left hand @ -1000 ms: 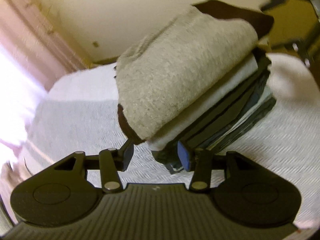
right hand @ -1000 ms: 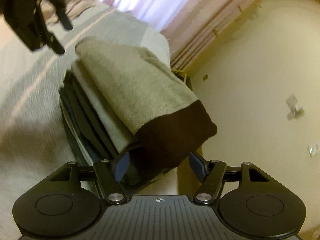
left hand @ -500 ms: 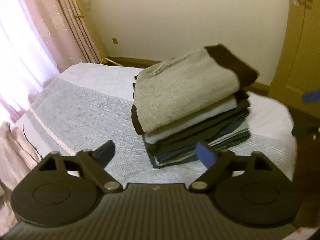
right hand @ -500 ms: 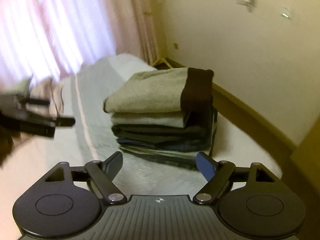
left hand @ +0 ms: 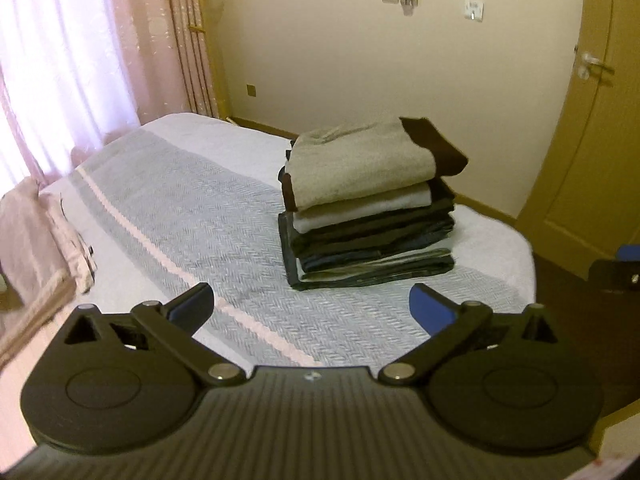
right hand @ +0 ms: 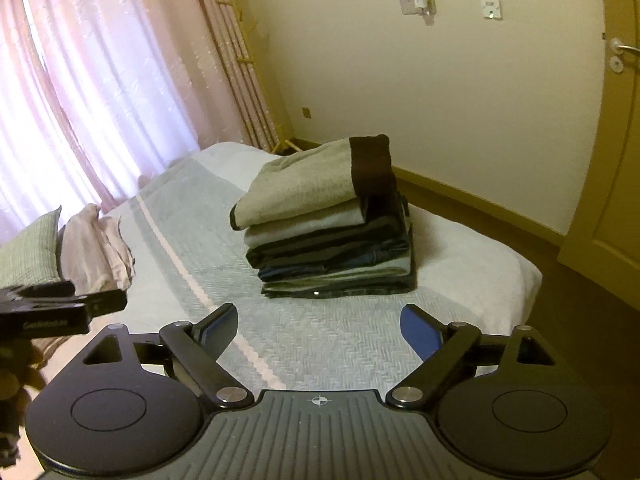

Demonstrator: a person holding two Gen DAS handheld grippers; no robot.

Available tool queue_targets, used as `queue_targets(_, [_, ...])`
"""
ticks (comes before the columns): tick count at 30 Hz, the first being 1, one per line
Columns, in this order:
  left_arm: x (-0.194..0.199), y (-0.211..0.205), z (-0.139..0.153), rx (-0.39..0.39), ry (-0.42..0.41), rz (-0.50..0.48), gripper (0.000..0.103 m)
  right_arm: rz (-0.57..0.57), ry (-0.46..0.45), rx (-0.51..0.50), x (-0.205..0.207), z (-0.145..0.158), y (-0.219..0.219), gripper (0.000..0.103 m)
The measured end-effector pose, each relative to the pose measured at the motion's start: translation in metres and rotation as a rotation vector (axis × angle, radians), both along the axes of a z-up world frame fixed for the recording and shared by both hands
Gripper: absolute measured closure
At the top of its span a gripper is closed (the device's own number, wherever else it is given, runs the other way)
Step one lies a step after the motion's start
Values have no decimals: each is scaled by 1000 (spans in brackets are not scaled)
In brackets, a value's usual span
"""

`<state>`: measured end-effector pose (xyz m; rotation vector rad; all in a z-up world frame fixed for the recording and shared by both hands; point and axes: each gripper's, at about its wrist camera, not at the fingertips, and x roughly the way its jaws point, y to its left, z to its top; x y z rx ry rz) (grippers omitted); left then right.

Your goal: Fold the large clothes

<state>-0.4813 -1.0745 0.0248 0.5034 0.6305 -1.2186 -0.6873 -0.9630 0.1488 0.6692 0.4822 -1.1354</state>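
Your left gripper [left hand: 312, 306] has its jaws spread wide with nothing between them; they have just been opening. Your right gripper [right hand: 319, 322] is the same: jaws spread, just opened, nothing held. Both point down at the bed with the pale grey herringbone cover and a pink stripe [left hand: 192, 216], and neither touches anything on it.

The tall stack of folded clothes [left hand: 368, 208] sits on the bed near its foot, well apart from both grippers. On top lies a folded beige fleece garment with a dark brown band [left hand: 360, 164]; the band hangs over the stack's right side. Under it comes a paler folded piece, then several dark folded garments, the lowest ones blue-grey.

In the right wrist view the stack [right hand: 328, 236] stands just ahead, and your left gripper shows as a black shape at the left edge [right hand: 60, 308], beside pale pink and green pillows [right hand: 92, 252]. Pink curtains [right hand: 100, 80] hang behind the bed; a yellow-brown door [left hand: 592, 140] stands to the right.
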Motion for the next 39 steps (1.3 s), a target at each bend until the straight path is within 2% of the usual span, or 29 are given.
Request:
queue_targets(9, [-13, 65, 20, -46, 86, 36, 1, 36, 47, -51, 22, 21, 16, 17])
queue_targets(12, [-21, 73, 18, -35, 81, 38, 1, 46, 66, -64, 25, 21, 16, 17])
queue_targets(20, [-31, 68, 12, 3, 66, 106, 1, 70, 90, -52, 19, 13, 15, 17])
queue_targets(25, [-34, 66, 11, -7, 61, 126, 1, 72, 89, -40, 16, 9, 13, 17])
queue_targets(39, [-42, 53, 7, 0, 90, 112, 1, 79, 112, -27, 15, 3, 12, 17])
